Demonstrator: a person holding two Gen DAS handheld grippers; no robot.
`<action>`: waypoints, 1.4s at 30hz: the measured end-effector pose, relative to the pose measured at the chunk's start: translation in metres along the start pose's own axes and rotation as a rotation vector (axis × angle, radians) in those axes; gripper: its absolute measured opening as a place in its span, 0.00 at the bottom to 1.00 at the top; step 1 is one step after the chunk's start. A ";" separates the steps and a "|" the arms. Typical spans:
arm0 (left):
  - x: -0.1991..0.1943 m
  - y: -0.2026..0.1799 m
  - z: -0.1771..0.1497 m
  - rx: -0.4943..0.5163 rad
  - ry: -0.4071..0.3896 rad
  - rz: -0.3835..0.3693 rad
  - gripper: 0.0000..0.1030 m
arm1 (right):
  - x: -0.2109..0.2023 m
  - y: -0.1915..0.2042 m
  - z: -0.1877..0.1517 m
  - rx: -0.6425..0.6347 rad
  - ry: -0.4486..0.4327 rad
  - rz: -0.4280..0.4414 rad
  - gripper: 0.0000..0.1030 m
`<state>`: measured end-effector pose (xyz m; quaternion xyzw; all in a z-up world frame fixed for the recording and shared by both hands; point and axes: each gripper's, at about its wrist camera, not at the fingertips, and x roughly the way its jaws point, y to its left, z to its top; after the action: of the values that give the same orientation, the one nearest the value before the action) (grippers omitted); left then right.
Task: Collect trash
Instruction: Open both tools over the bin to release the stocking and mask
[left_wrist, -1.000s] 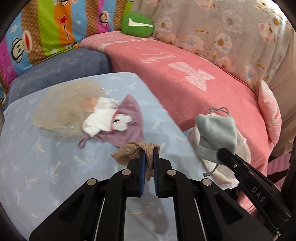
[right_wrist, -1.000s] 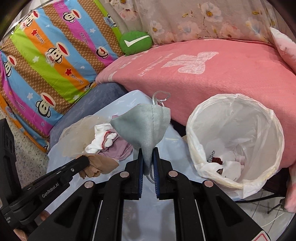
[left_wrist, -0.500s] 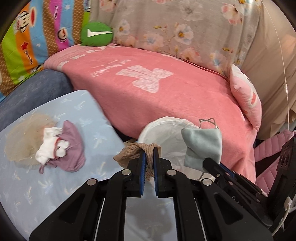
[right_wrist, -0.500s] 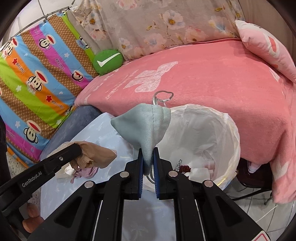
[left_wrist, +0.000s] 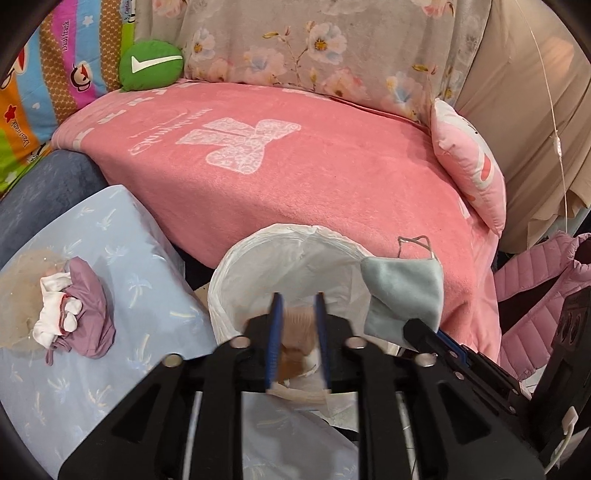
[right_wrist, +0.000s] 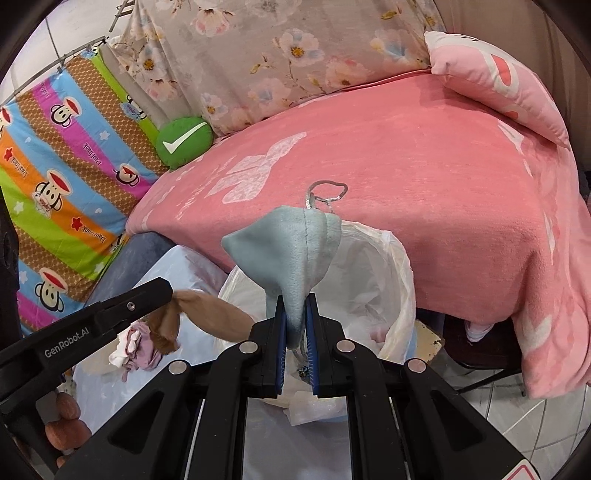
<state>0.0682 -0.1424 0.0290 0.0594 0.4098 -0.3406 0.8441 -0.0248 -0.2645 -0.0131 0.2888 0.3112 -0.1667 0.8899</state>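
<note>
Over the bin (left_wrist: 236, 295), left hand-held gripper (left_wrist: 297, 325) just parted, tan sock (left_wrist: 295, 332) loose between.

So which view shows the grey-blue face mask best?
The right wrist view: the face mask fills the centre, pinched between the right gripper pads, seam and ear loop clear, above the white bin bag. The left wrist view shows it side-on, smaller, at the right.

A tan knit sock (right_wrist: 207, 317) hung blurred over the near rim of the white-lined trash bin (left_wrist: 258, 258). A pale grey-blue cloth face mask (right_wrist: 295, 258), ear loop uppermost, stood upright above the bin. A bundle of white and mauve cloth (left_wrist: 74, 317) lay on the light blue sheet beside it.
</note>
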 end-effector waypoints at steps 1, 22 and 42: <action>0.000 -0.001 0.000 -0.001 -0.006 0.009 0.36 | 0.000 -0.001 0.000 0.001 0.000 0.000 0.09; -0.011 0.009 -0.006 -0.011 -0.049 0.087 0.57 | -0.006 0.017 -0.003 -0.029 -0.016 0.018 0.29; -0.023 0.048 -0.026 -0.097 -0.051 0.150 0.57 | -0.003 0.051 -0.019 -0.102 0.017 0.027 0.30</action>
<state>0.0715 -0.0843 0.0204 0.0402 0.3986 -0.2577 0.8792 -0.0109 -0.2126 -0.0025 0.2485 0.3230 -0.1361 0.9030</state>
